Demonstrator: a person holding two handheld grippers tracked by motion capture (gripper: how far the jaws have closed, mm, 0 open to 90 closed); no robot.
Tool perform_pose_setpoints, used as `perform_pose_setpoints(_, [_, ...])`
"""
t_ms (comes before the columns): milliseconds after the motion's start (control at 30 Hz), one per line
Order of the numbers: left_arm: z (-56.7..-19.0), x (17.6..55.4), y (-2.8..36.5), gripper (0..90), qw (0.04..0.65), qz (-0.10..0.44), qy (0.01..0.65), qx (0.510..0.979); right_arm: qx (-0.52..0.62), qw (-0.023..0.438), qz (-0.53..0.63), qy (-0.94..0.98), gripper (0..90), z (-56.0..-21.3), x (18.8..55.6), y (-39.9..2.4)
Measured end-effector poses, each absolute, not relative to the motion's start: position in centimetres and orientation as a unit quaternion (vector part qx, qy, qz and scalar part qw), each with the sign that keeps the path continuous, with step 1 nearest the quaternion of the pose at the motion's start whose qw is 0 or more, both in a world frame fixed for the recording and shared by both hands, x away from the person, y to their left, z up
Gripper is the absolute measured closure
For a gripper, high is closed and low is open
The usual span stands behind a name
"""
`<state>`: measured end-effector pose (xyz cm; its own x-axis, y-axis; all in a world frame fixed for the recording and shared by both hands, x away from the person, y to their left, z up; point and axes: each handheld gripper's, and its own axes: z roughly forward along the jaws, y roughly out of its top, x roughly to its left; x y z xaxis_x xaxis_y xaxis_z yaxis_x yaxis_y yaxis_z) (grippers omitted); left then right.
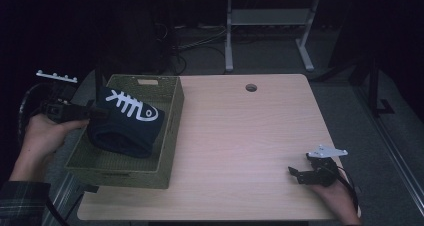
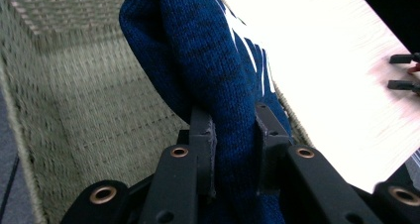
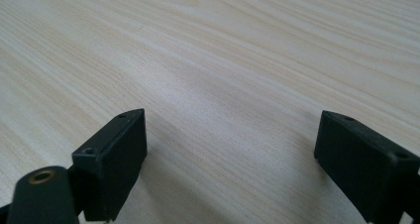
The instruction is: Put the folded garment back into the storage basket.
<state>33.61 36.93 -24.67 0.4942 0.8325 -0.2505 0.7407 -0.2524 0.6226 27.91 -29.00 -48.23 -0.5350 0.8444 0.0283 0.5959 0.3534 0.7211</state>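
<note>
On a pale wood-grain table [image 1: 240, 136] in a dim room, a folded navy knit garment [image 1: 126, 122] hangs over a woven olive-green basket [image 1: 170, 131] at the table's left edge. A round cable hole [image 1: 251, 88] pierces the tabletop near its far side, and beyond it the white metal legs of another desk [image 1: 230, 36] stand on a dark floor among trailing cables.

The left gripper [image 1: 95, 113], held in the person's left hand [image 1: 42, 133], is clenched on the garment; in the left gripper view its black jaws pinch a thick fold of the ribbed blue knit [image 2: 233, 135], with the basket's coarse weave [image 2: 74, 100] behind. A white fishbone design [image 1: 134, 106] marks the cloth's upper face. The garment's lower end sits inside the basket, leaning toward its right wall.

Well apart, near the table's right front corner, the right gripper [image 1: 295, 175] rests low over bare wood, its jaws spread wide with nothing between them.
</note>
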Motion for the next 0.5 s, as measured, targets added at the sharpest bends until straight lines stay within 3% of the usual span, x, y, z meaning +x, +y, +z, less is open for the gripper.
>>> perform_pose_setpoints(500, [-29.0,34.6,36.3,74.5,0.348,0.029,0.507,0.788,0.449,0.178,0.349,0.803,12.7,-48.2,27.9,-29.0])
